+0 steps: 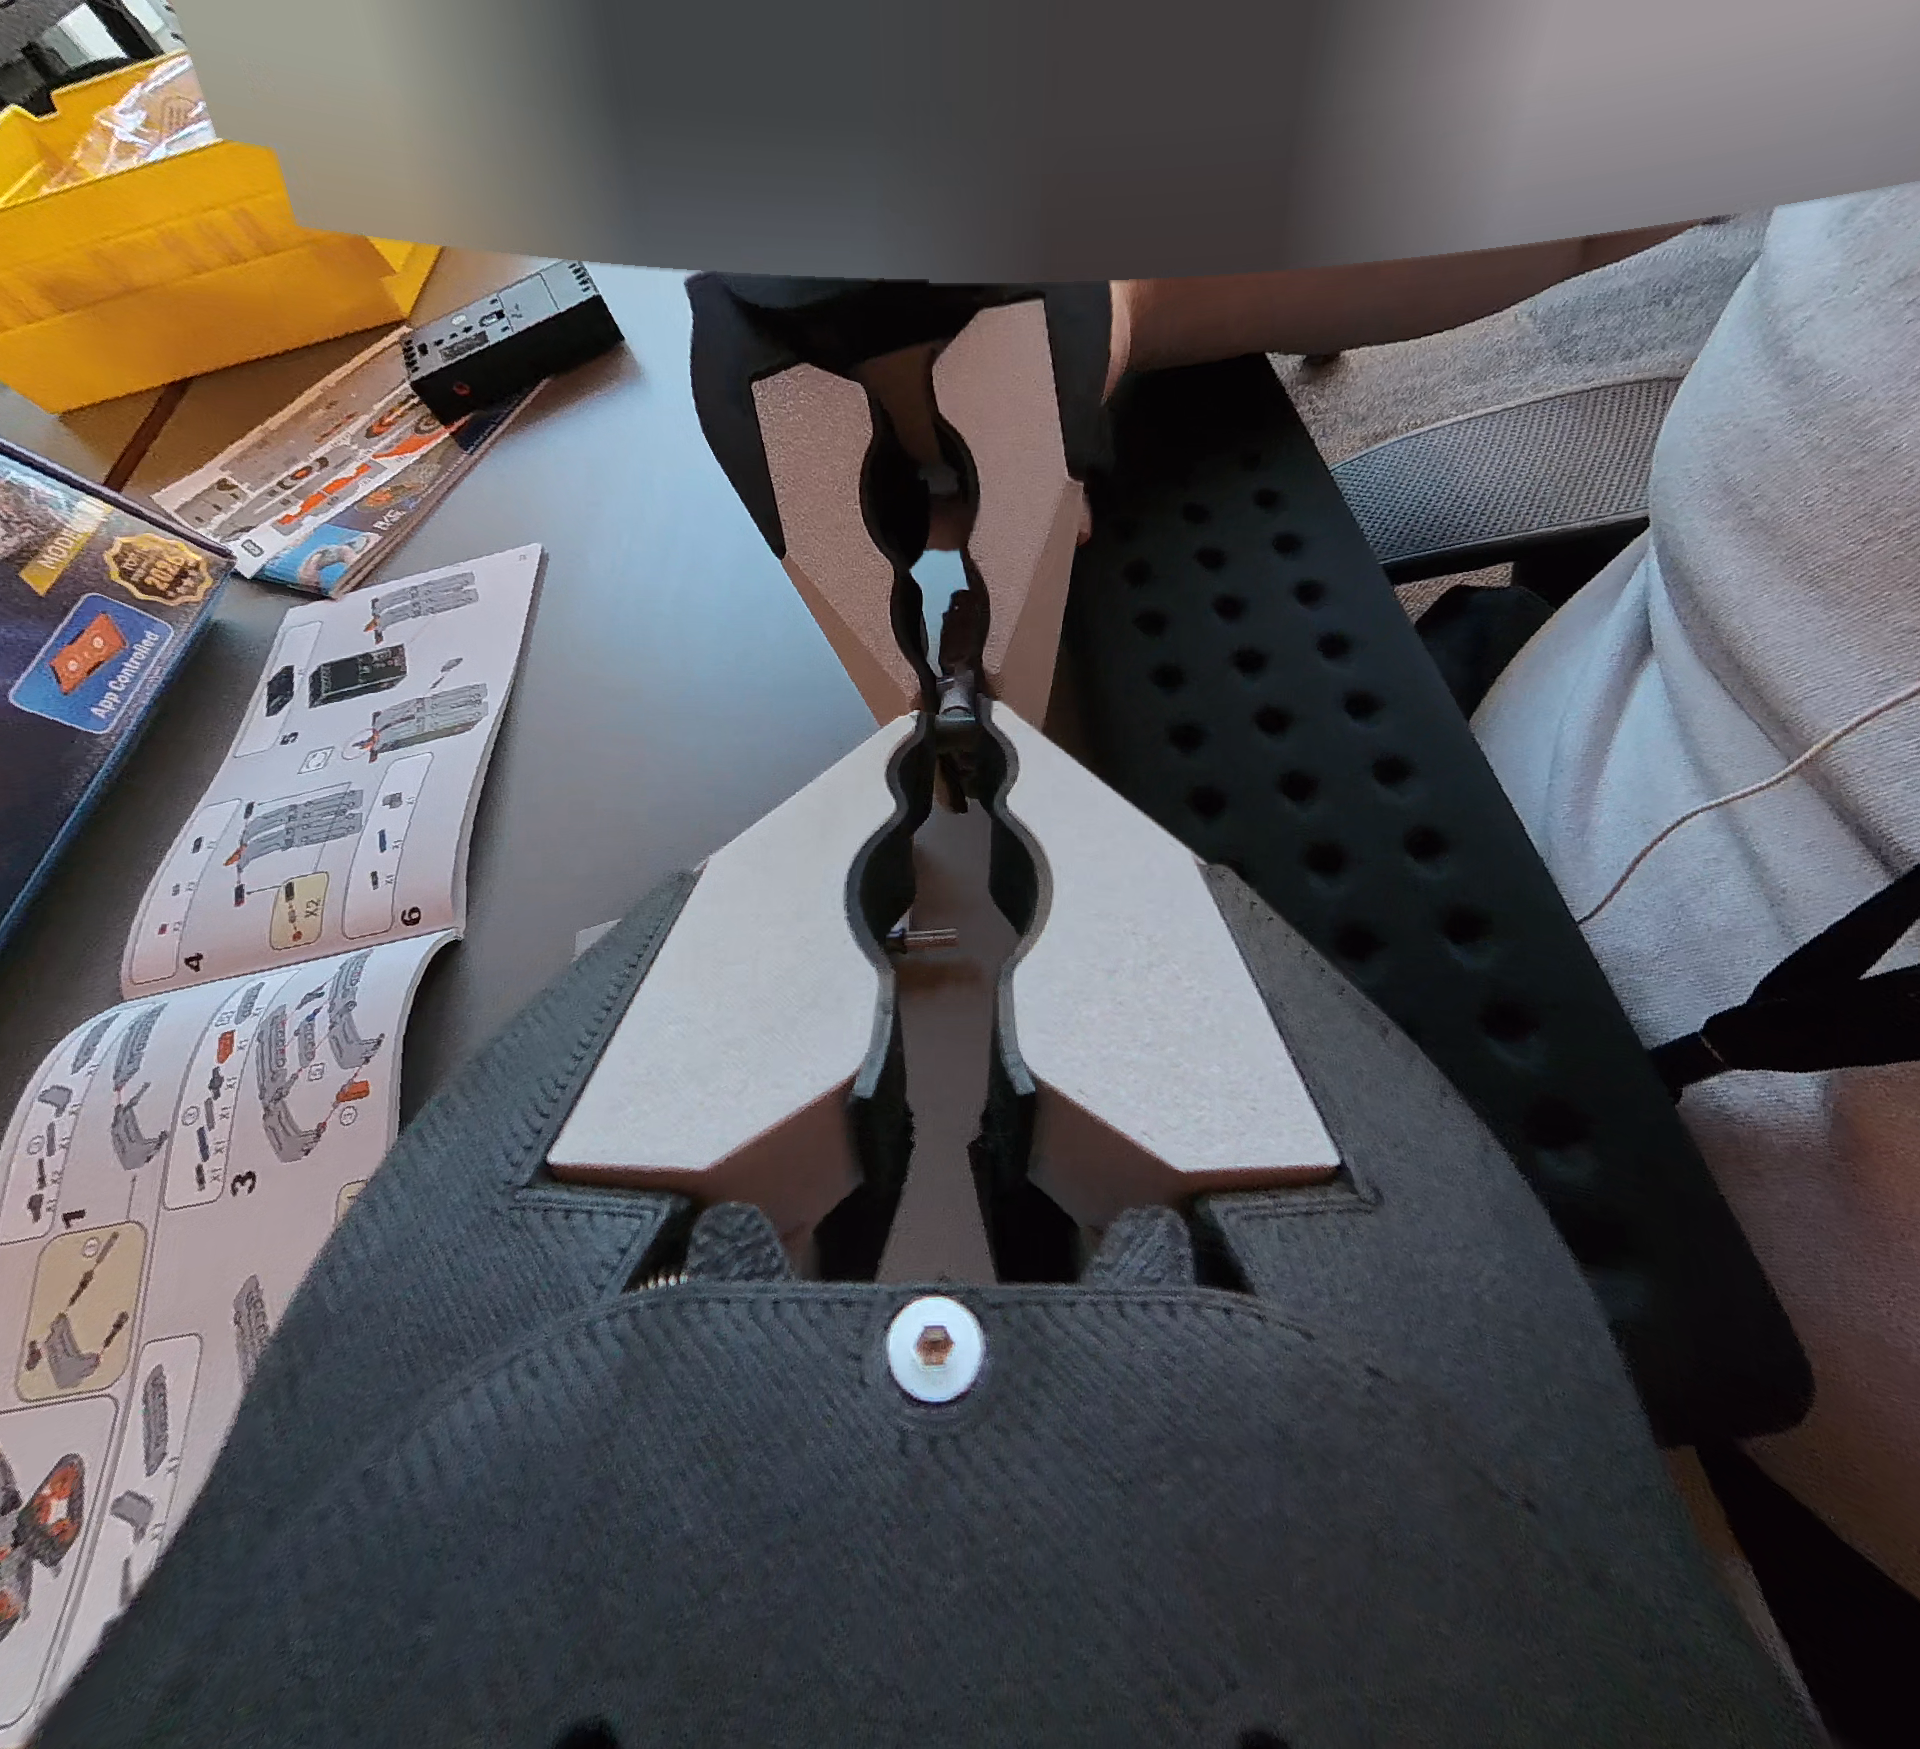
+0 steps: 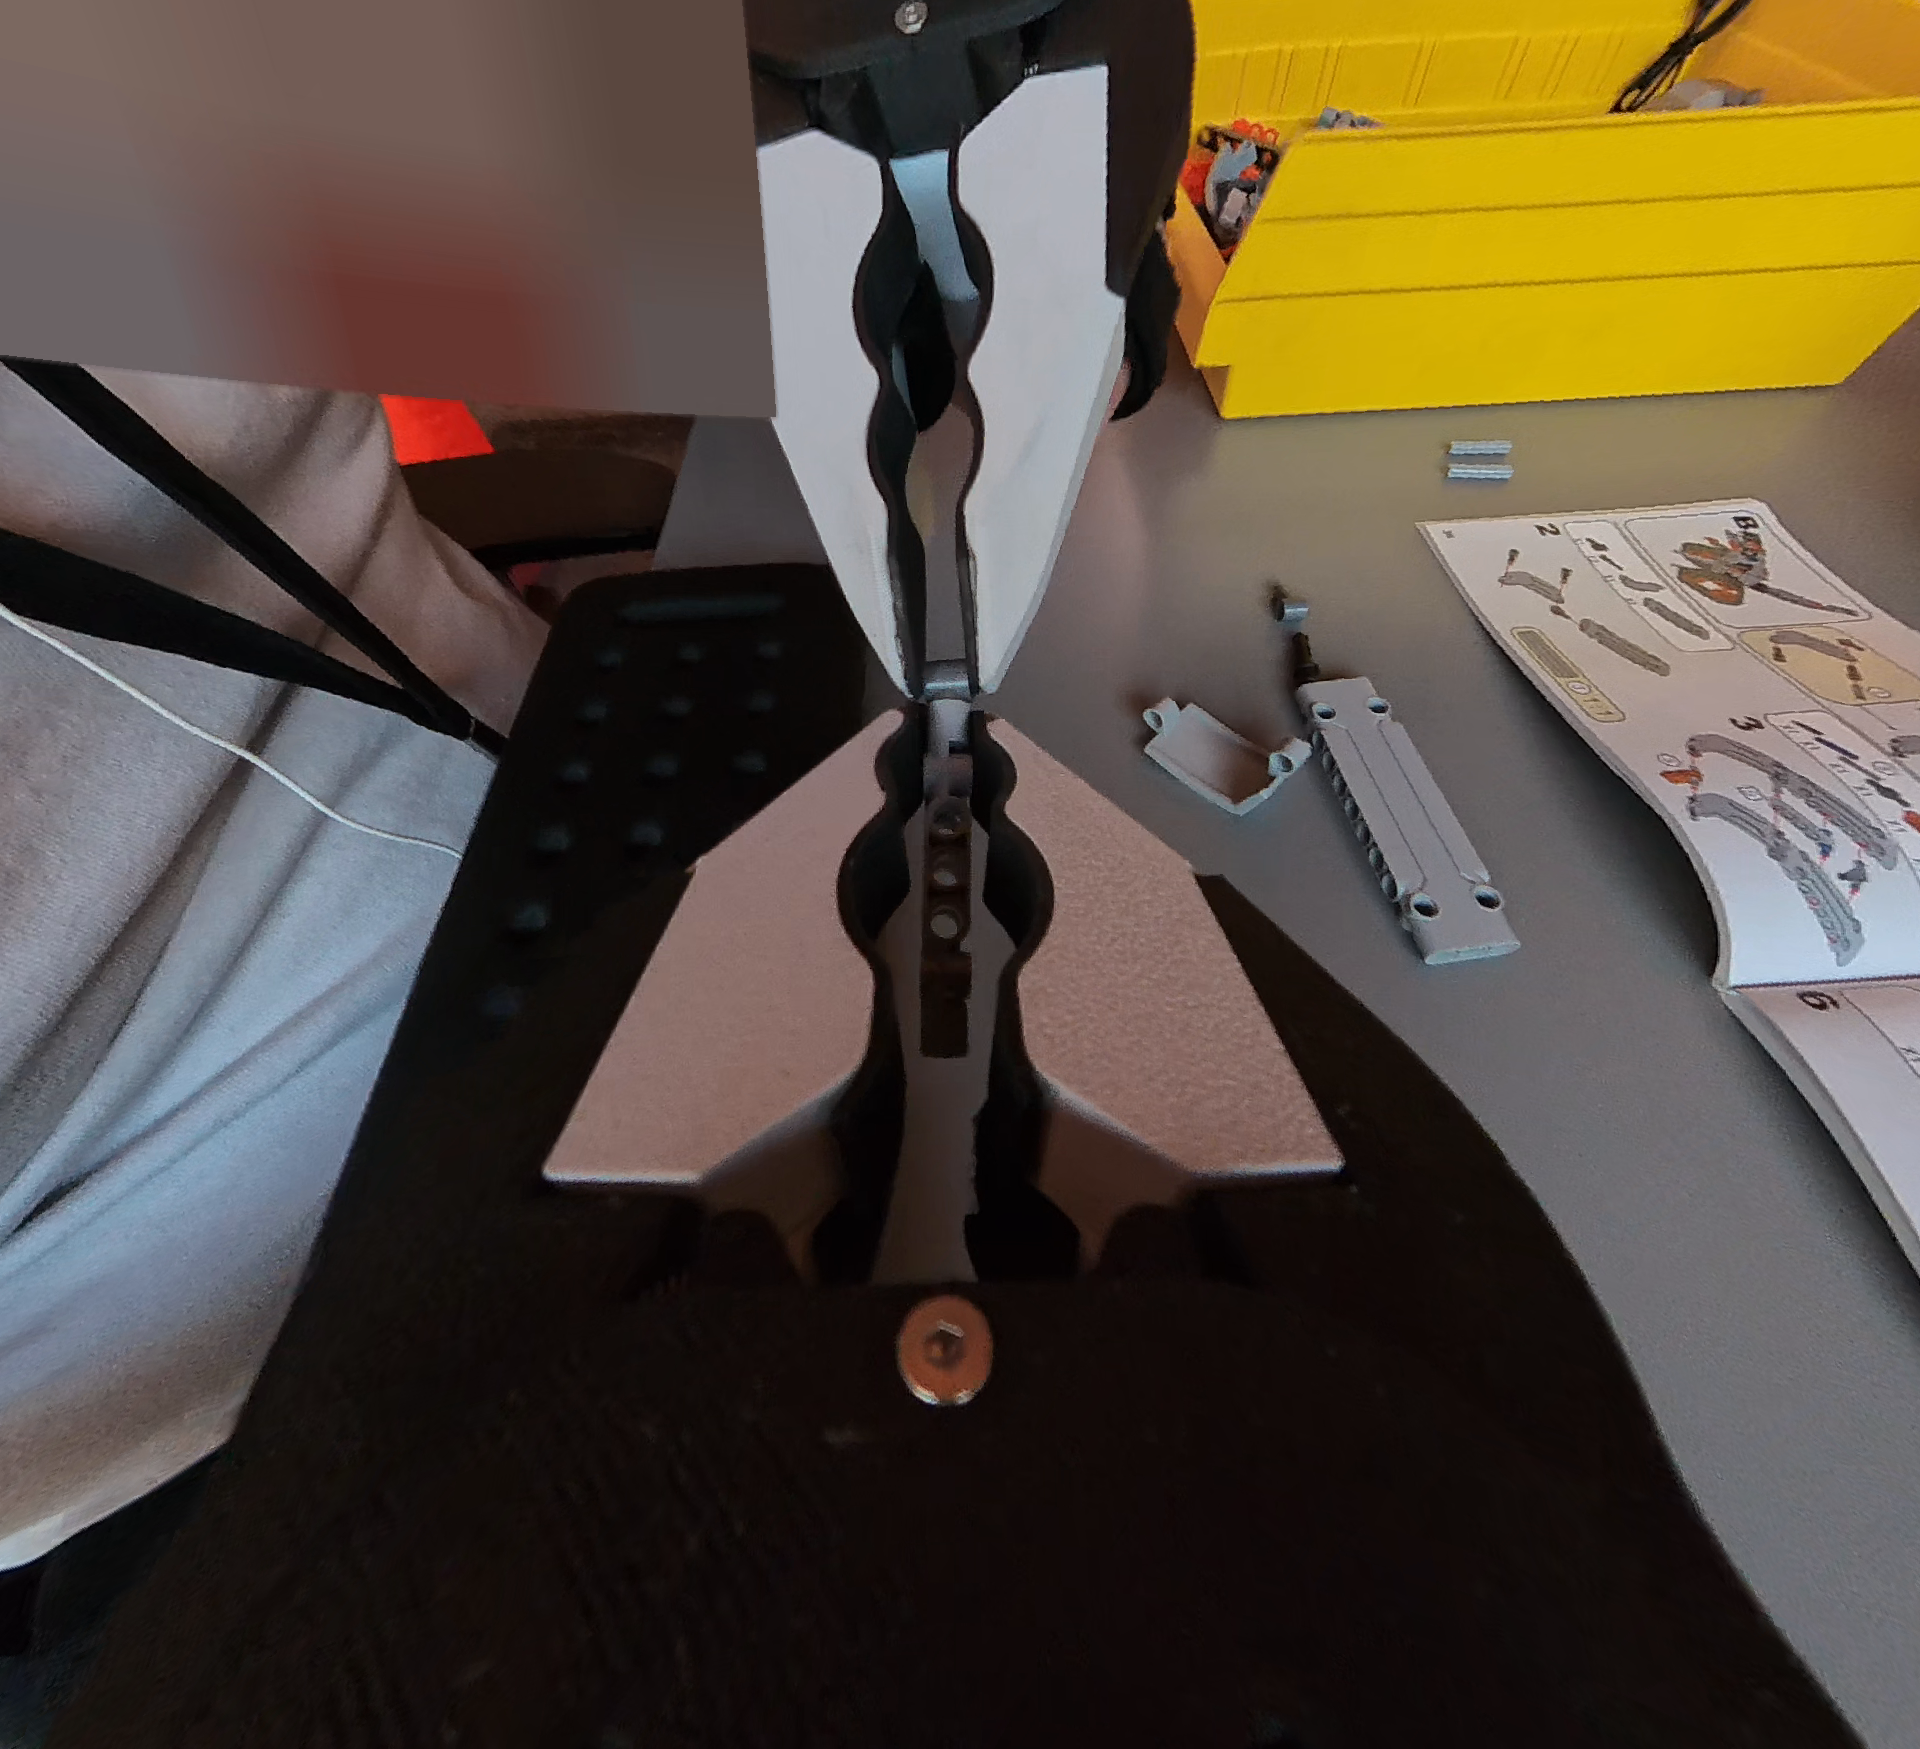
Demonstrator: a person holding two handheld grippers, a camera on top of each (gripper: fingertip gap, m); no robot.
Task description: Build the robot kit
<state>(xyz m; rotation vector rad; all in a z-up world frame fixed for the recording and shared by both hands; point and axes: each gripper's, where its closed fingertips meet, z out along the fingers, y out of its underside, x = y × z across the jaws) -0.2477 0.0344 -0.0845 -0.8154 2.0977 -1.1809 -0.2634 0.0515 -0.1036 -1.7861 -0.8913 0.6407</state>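
Counter edge (image 1: pixel 1195 369) at 1 o'clock. Both grippers tip-to-tip: left gripper (image 1: pixel 951 712) and right gripper (image 2: pixel 948 712) jaws clenched on one small beam assembly (image 2: pixel 945 910).

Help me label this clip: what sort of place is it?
Probably a desk or hobby workbench for building-brick kits: an open instruction booklet, loose grey brick parts and a yellow parts bin lie on the grey table.

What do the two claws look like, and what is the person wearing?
Both the left claw and right claw have pale wedge-shaped fingers with wavy black inner pads, set in ribbed black bodies with one silver screw. The person wears a grey top with black straps.
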